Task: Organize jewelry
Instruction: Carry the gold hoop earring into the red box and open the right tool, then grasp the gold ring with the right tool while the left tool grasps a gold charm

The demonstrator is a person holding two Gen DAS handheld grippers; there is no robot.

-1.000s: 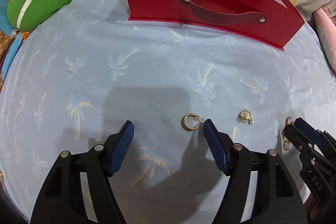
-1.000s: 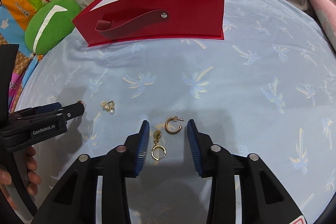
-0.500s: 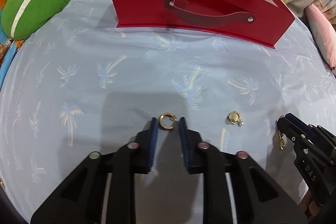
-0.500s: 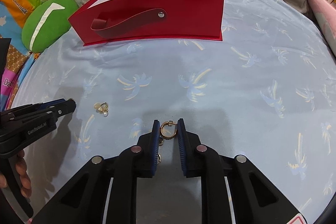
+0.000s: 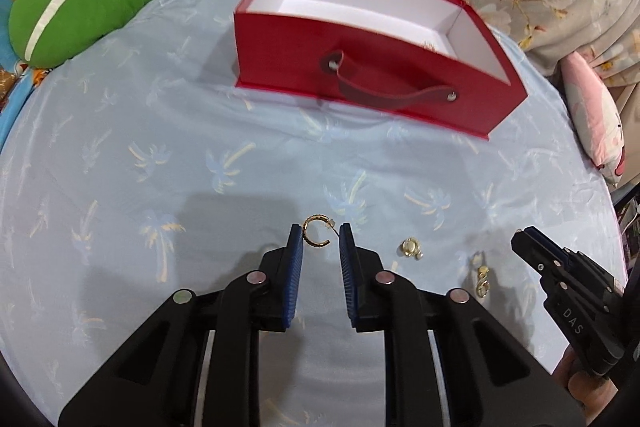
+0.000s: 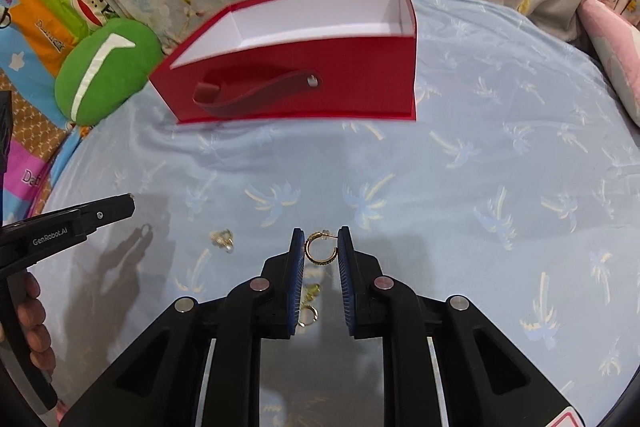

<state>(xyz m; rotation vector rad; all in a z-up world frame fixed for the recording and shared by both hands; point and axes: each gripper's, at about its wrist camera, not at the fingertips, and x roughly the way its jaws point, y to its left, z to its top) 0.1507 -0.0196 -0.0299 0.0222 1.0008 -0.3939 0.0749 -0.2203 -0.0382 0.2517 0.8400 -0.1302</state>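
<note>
My left gripper (image 5: 321,239) is shut on a gold hoop earring (image 5: 306,233), pinched between its blue pads above the cloth. My right gripper (image 6: 321,241) is shut on a second gold hoop earring (image 6: 321,262) in the same way. The open red box (image 5: 360,67) with a white lining and a strap handle stands on the far side; it shows in the right wrist view too, as the red box (image 6: 300,83). A pearl earring (image 5: 410,249) and a gold drop earring (image 5: 482,279) lie on the cloth between the two grippers. In the right wrist view the drop earring (image 6: 310,303) shows under the fingers.
A light blue cloth (image 5: 180,167) with palm prints covers the round surface. A green cushion (image 5: 76,3) sits at the far left edge, a pink cushion (image 5: 596,119) at the right. Flowered fabric lies behind the box. A person's hand (image 6: 34,323) holds the left gripper's handle.
Both grippers closed on their hoop earrings and rose off the cloth with them. Both views now look down into the box from higher up.
</note>
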